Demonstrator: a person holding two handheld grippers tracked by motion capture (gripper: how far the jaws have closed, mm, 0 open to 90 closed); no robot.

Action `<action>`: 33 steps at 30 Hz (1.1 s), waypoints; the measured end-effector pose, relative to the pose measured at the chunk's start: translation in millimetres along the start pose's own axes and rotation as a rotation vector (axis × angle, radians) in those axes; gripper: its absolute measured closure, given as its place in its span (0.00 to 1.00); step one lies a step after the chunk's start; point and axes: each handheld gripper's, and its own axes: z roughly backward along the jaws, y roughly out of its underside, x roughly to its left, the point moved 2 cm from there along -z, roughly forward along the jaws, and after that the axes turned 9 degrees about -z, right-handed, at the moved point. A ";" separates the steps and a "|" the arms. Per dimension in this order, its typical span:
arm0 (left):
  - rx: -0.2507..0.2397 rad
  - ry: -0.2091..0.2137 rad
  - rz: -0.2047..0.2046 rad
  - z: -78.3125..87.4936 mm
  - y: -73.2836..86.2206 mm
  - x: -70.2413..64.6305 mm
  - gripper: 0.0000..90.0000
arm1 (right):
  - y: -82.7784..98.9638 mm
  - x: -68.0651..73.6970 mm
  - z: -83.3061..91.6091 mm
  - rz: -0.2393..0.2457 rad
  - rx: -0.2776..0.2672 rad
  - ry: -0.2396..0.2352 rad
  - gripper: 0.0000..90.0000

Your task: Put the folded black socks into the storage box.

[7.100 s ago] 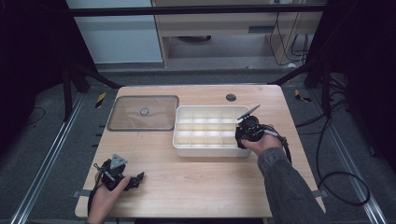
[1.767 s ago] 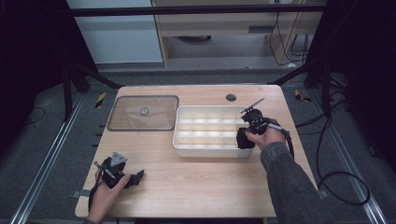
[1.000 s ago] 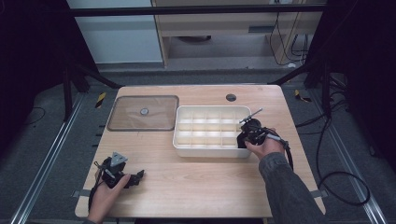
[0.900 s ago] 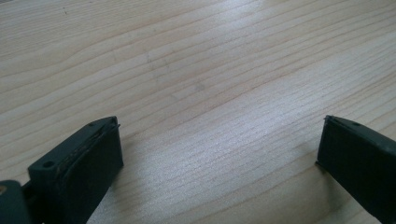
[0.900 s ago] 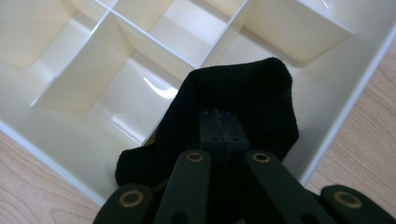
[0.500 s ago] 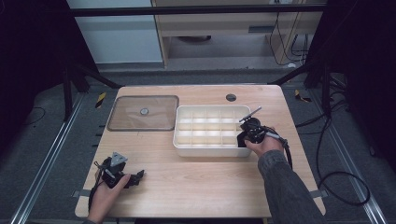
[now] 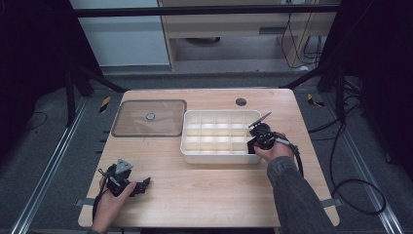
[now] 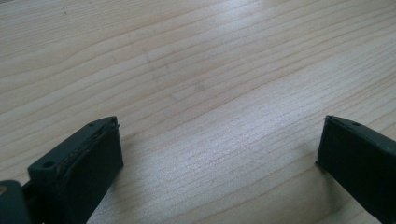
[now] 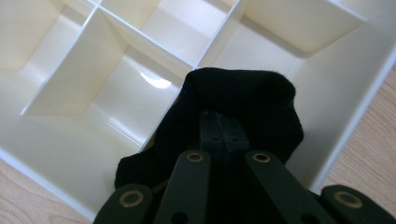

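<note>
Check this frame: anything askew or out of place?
Nothing is damaged or spilled. The clear lid lies flat on the table, left of the white divided tray. The right gripper holds a black cloth over the tray's near right corner.

A clear lid [image 7: 149, 117] with a small round knob lies flat on the wooden desk [image 7: 209, 195], well away from both pairs of jaws, off to the far left. A dark round hole [image 7: 240, 102] sits near the desk's far edge. Cables trail over the grey floor [image 7: 370, 161] on the right.
</note>
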 end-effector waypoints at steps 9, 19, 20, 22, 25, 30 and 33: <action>-0.003 0.001 0.007 -0.4 -0.3 -0.6 0.00 | -2.9 1.0 -4.1 -0.008 0.029 0.006 1.00; -0.001 0.000 0.005 -1.7 -1.6 -0.5 0.00 | -2.7 1.6 -4.7 -0.035 0.038 0.004 1.00; 0.001 0.001 0.004 -1.7 -1.8 -0.3 0.00 | -2.8 1.7 -4.7 -0.035 0.038 0.005 1.00; 0.001 -0.001 0.003 -2.5 -2.4 0.0 0.00 | -2.7 1.7 -4.7 -0.038 0.038 0.004 1.00; 0.001 -0.003 0.006 -4.1 -4.0 0.7 0.00 | -2.1 1.8 -4.6 -0.038 0.034 0.007 1.00; 0.000 -0.006 0.011 -6.8 -6.4 2.3 0.00 | -0.2 4.5 -3.8 -0.028 0.016 0.008 1.00; 0.001 -0.008 0.012 -8.3 -7.8 3.6 0.00 | 0.8 5.8 -1.6 -0.012 -0.001 0.011 1.00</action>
